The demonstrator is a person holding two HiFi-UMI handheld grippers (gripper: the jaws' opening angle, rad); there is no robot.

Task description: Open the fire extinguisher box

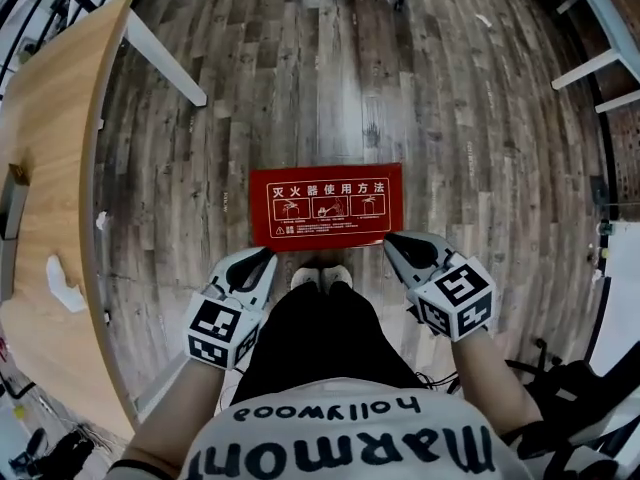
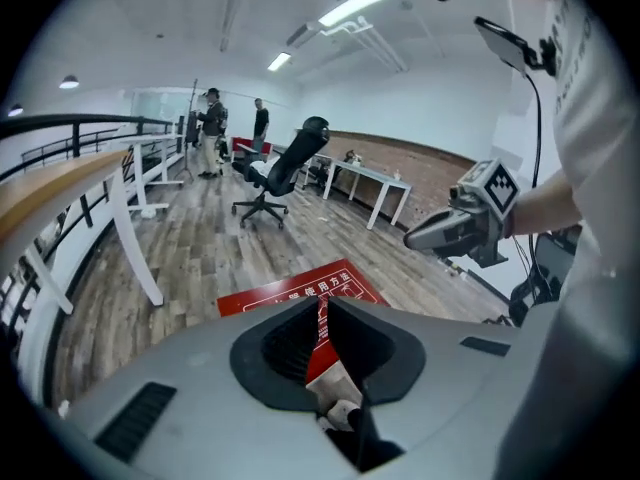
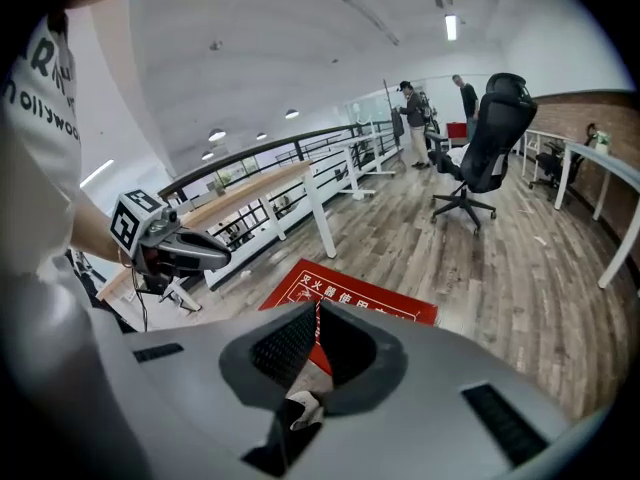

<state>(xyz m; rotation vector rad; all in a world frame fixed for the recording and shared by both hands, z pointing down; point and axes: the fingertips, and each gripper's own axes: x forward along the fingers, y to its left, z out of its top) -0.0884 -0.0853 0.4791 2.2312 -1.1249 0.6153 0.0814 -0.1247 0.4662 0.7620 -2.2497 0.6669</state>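
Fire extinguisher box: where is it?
Head view: the red fire extinguisher box lies flat on the wood floor at centre, just ahead of the person's shoes and the tips of the left tongs and right tongs.

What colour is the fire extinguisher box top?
The fire extinguisher box is red with white print; clearest in the head view.

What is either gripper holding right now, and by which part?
Nothing. The left gripper and the right gripper are both shut and empty; the red fire extinguisher box lies untouched.

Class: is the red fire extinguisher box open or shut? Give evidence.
Shut: the red rectangular fire extinguisher box shows its printed lid lying flat, no interior visible.
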